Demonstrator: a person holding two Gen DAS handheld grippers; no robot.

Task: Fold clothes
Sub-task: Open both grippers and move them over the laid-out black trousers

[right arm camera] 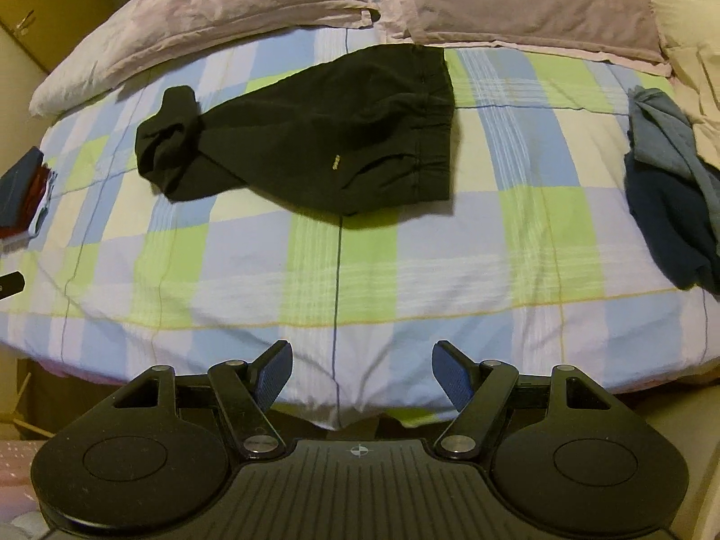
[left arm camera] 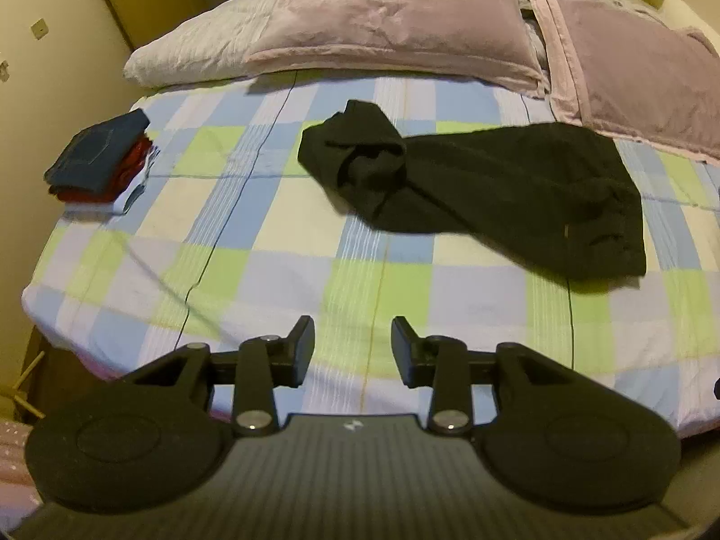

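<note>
Now, trousers [right arm camera: 315, 135]: lie bunched at leg end; may fold crooked.
L gripper [left arm camera: 353, 351]: jaws spread, empty.
R gripper [right arm camera: 360, 373]: jaws spread, empty.
Stack [left arm camera: 101, 162]: near bed edge; a nudge topples it.

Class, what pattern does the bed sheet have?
The bed sheet has a check of blue, green, cream and white squares, clearest in the right wrist view.

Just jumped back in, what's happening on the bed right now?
A clothes-folding job is midway. Both tools are open and holding nothing: the left hand-held gripper and the right hand-held gripper hover near the front edge of the checked bedsheet. A black garment lies unfolded and bunched at one end in the middle of the bed. A folded stack sits at the left, and a heap of blue clothes waits at the right.
</note>
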